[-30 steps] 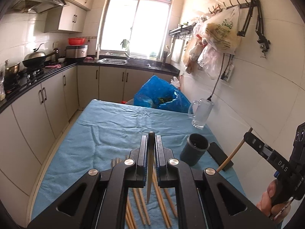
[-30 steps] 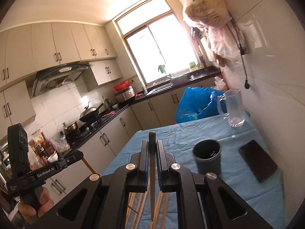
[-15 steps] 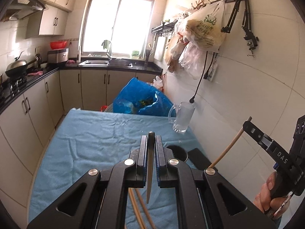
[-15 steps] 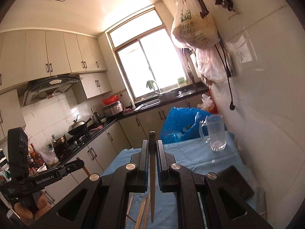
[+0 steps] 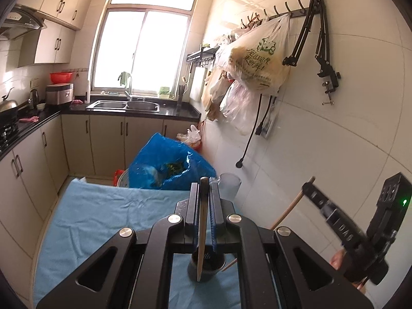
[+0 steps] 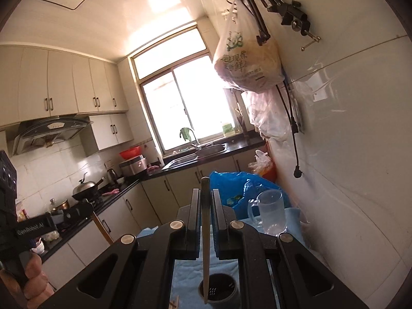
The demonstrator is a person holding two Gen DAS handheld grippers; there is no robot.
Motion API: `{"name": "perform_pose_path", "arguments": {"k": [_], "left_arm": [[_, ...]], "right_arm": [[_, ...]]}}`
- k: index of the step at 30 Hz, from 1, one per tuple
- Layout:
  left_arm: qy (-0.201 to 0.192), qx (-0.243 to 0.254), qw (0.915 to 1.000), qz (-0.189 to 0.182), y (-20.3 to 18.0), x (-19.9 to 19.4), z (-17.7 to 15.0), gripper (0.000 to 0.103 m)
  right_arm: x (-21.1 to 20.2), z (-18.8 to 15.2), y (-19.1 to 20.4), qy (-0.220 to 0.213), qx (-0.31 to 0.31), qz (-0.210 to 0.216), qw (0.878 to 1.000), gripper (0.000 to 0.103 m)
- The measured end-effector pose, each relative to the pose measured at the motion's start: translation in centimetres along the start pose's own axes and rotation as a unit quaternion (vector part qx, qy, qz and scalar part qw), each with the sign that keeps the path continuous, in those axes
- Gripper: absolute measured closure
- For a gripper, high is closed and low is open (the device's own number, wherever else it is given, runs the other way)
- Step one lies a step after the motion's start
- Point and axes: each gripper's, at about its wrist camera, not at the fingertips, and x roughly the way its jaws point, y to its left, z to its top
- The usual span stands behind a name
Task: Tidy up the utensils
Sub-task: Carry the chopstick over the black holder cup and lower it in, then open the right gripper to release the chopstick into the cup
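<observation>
My left gripper [image 5: 204,193] is shut on a wooden chopstick [image 5: 201,231] that hangs point down over the mouth of a dark round holder [image 5: 206,266] on the blue cloth. My right gripper [image 6: 205,200] is shut on another chopstick [image 6: 205,244], its tip just over the same holder [image 6: 219,289]. The right gripper also shows at the right of the left wrist view [image 5: 311,188], its chopstick [image 5: 288,212] slanting down toward the holder. The left gripper shows at the left of the right wrist view [image 6: 85,207].
A clear glass mug [image 6: 270,212] and a blue plastic bag [image 5: 167,164] stand at the table's far end. The tiled wall [image 5: 322,141] runs close along the right, with hanging bags above. More chopstick ends [image 6: 173,303] lie on the cloth near the holder.
Both grippers have moved forward and over the holder, tilting so their chopsticks point down into its mouth. The chopsticks lying on the cloth have dropped out of the left view.
</observation>
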Motion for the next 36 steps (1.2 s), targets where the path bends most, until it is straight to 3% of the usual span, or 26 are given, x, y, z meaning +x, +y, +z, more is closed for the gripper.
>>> {"name": "perform_pose_path", "arguments": {"k": [7, 11, 18, 20, 21, 22, 27, 30, 32, 36], "left_arm": [[0.022, -0.018, 0.9996, -0.007, -0.2, 5.8, -0.8, 0.096], [0.064, -0.036, 0.9972, -0.008, 1.0, 9.1, -2.6, 0.096], [0.101, -0.048, 0.9937, 0.01, 2.8, 11.9, -4.6, 0.096], [0.105, -0.048, 0.9932, 0.017, 3.0, 12.1, -4.9, 0.095], [0.107, -0.049, 0.9929, 0.018, 3.1, 12.1, -4.9, 0.094], [0.109, -0.052, 0.9926, 0.017, 3.2, 12.0, -4.9, 0.09], [0.094, -0.048, 0.9939, 0.029, 3.7, 10.0, -5.1, 0.072], [0.085, -0.045, 0.9946, 0.04, 4.6, 7.9, -5.8, 0.07], [0.081, -0.047, 0.9941, 0.055, 5.6, 6.5, -6.7, 0.057], [0.087, -0.061, 0.9902, 0.091, 8.8, 3.8, -9.9, 0.055]], "right_arm": [[4.6, -0.9, -2.1, 0.03, 0.01, -0.018, 0.999, 0.095], [7.3, -2.4, -3.4, 0.062, 0.019, -0.021, 0.998, 0.095], [11.2, -5.4, -5.0, 0.123, 0.036, -0.023, 0.991, 0.094], [11.5, -5.9, -5.3, 0.13, 0.041, -0.022, 0.99, 0.093], [11.6, -6.0, -5.4, 0.133, 0.043, -0.023, 0.99, 0.087], [11.5, -6.1, -5.4, 0.134, 0.043, -0.023, 0.99, 0.079], [10.2, -5.6, -5.4, 0.117, 0.046, -0.028, 0.992, 0.065], [8.3, -5.3, -5.1, 0.103, 0.048, -0.028, 0.993, 0.065], [6.6, -5.5, -4.8, 0.095, 0.049, -0.025, 0.994, 0.063], [4.2, -7.8, -3.8, 0.11, 0.051, -0.003, 0.993, 0.059]]}}
